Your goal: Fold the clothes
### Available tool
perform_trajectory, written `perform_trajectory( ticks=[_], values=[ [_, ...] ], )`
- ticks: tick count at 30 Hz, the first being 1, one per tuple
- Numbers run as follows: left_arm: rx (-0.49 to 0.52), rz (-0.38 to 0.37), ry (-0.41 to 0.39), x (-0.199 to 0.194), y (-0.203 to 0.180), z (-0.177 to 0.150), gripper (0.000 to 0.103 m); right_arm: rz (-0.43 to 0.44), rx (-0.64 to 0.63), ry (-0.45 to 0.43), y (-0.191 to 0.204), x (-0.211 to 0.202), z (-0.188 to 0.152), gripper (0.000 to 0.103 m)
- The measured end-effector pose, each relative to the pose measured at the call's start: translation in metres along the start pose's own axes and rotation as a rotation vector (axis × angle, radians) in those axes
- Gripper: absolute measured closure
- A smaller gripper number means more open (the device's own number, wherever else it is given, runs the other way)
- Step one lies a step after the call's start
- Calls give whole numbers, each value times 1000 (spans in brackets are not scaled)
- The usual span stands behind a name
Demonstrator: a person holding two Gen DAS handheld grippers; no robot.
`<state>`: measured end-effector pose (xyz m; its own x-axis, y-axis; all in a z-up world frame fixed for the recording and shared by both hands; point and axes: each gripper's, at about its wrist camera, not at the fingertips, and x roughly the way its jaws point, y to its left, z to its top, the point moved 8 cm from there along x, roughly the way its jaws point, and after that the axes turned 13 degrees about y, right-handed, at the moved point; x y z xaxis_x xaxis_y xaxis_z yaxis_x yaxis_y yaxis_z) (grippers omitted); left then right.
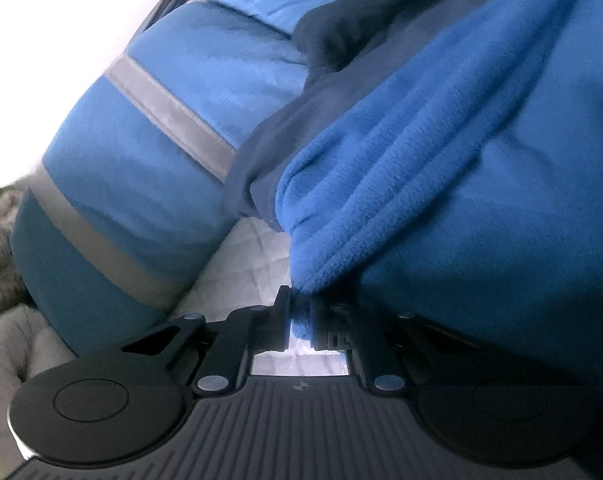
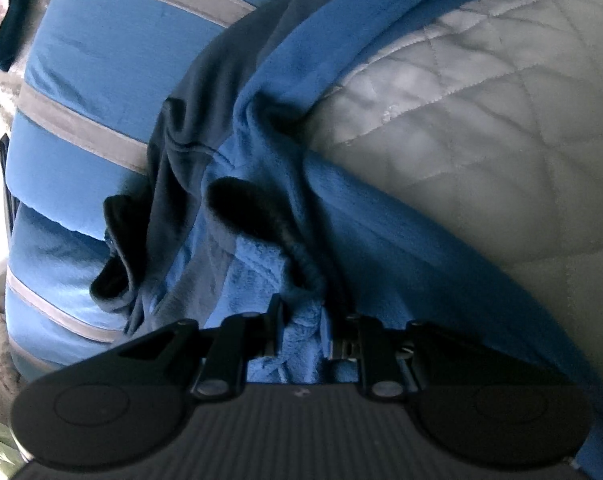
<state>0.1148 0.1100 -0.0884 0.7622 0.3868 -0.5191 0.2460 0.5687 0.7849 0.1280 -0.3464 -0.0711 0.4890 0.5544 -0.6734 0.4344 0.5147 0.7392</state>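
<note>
From the left wrist, much of the right side is swallowed by the blue fleece garment, which drapes over the right-hand finger so only the left one shows clearly. The left gripper is clamped tight on a bunched fold of that fleece; a small tuft pokes down between the jaws. A navy lining edge runs along the garment. Behind stand two blue cushions with grey stripes; their upper ends are cut off by a washed-out white glare. A quilted grey cover lies beneath.

From the right wrist, the right gripper pinches another gathered part of the same fleece, the cloth filling the narrow gap between its jaws. A dark hollow in the folds is hard to read. The quilted cover spreads to the right, the striped cushions to the left.
</note>
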Motion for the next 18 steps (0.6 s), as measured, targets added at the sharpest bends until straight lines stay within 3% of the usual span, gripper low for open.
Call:
perform_trajectory(
  ticks=[6, 10, 14, 16, 18],
  values=[
    [153, 104, -13, -7, -13, -8, 95, -3, 3, 7, -1, -1, 0, 82],
    [166, 121, 27, -6, -9, -17, 102, -1, 13, 10, -2, -2, 0, 76],
    [-102, 47, 75, -14, 30, -28, 98, -9, 9, 6, -2, -3, -2, 68],
    [-238, 9, 99, -18, 49, -34, 89, -13, 7, 4, -2, -4, -2, 67],
    [-520, -129, 121, -19, 75, -42, 41, -17, 5, 2, -2, -4, -3, 67]
  ],
)
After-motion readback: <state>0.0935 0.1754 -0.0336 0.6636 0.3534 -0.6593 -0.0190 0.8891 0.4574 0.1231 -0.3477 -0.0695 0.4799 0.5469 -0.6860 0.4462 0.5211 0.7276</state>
